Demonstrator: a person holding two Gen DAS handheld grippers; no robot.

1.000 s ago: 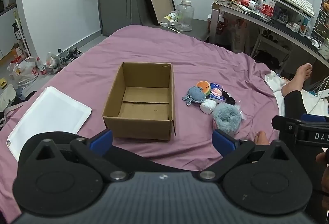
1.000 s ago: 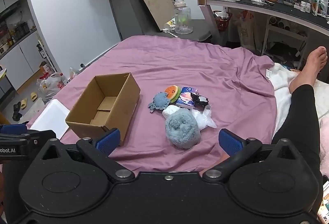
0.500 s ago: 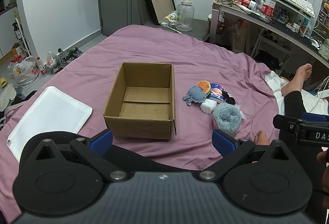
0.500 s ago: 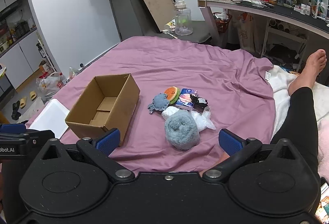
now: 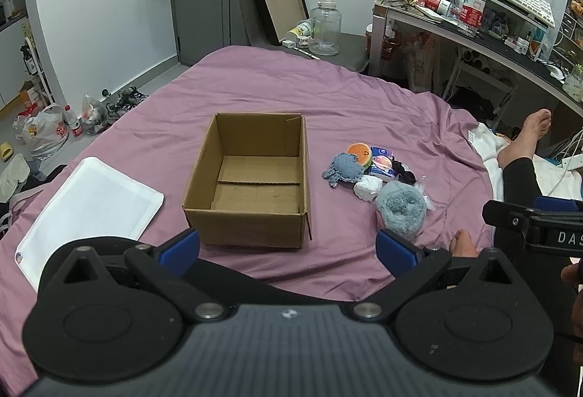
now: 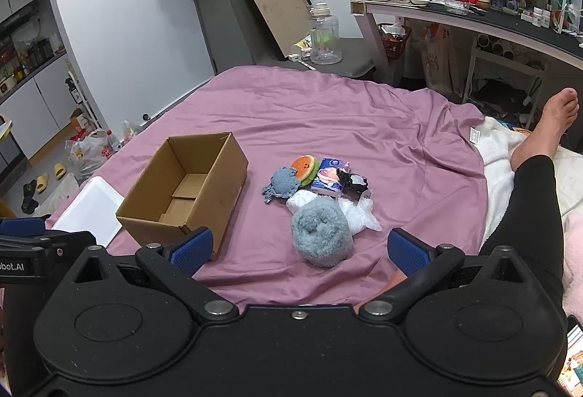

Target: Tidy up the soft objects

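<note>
Soft objects (image 6: 317, 200): clustered mid-frame on purple bed (image 6: 364, 113), right of empty cardboard box (image 5: 251, 178). Left claw (image 5: 288, 247) and right claw (image 6: 298, 247): wide open, holding nothing.

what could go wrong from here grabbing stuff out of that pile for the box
The pile is tight: the fluffy blue roll presses against the clear plastic bag and white bundle, so wide-open right gripper jaws may snag both. The cardboard box looks light and may slide on the bedsheet.
</note>
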